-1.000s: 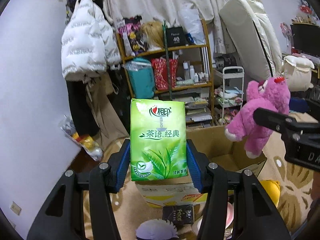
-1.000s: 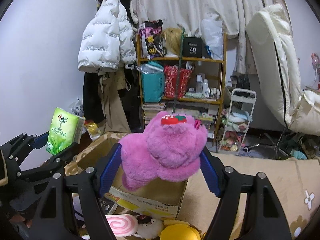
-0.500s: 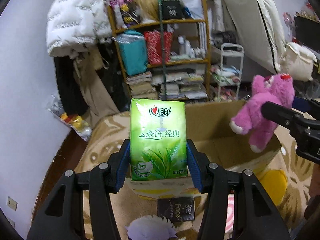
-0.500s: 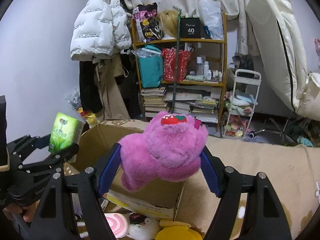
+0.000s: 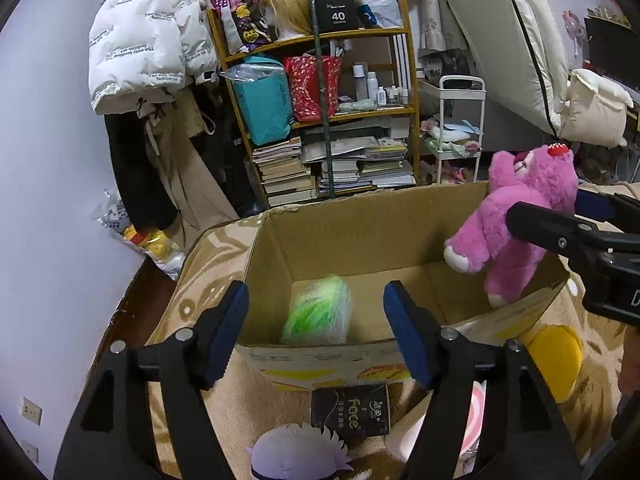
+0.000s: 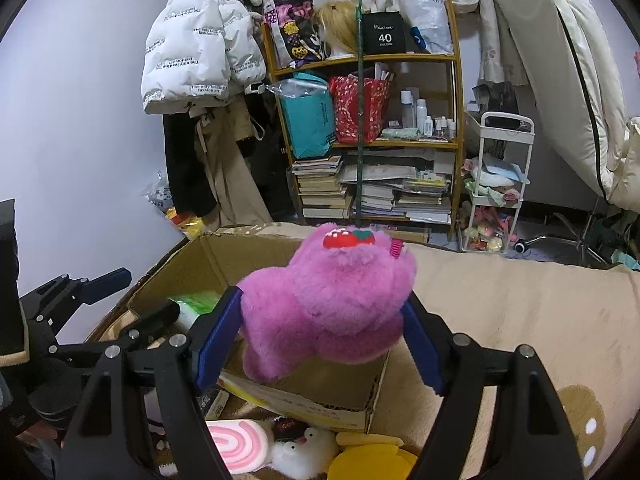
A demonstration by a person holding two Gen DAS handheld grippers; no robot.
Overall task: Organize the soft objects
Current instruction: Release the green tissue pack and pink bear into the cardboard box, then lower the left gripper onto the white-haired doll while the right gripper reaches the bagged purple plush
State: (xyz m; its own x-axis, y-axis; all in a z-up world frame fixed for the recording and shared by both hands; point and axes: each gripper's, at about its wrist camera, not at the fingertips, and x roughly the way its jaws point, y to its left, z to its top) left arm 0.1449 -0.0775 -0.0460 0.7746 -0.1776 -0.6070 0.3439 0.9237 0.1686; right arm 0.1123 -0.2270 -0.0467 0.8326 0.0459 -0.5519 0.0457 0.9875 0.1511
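Left tongs [image 5: 316,316] now spread wide and empty; half a sec. ago they clamped the green tissue pack [image 5: 318,312], which now shows motion-blurred inside the cardboard box [image 5: 340,236], near the front wall, apparently just released and possibly not yet settled. Meaning for task: one soft item is in the box, and the left side is free to fetch another. Right tongs [image 6: 322,320] squeeze the pink plush bear [image 6: 332,292] at mid-body, held above the box's right-hand part, not yet let go; judged next to drop in.

View diffs: left wrist cam shows the box floor, the pack's resting spot, and the bear [image 5: 516,220] side-on w/ feet hanging below rim level. It also shows a dark "Face" packet [image 5: 351,412] and a pale purple plush [image 5: 296,454] in front of the box. Right wrist cam hides most of the box floor behind the bear; only a green sliver of the pack [image 6: 196,304] shows. It adds the pink swirl cushion [image 6: 230,446], white duck plush [image 6: 304,452] and yellow item [image 6: 376,458] in front of the box.
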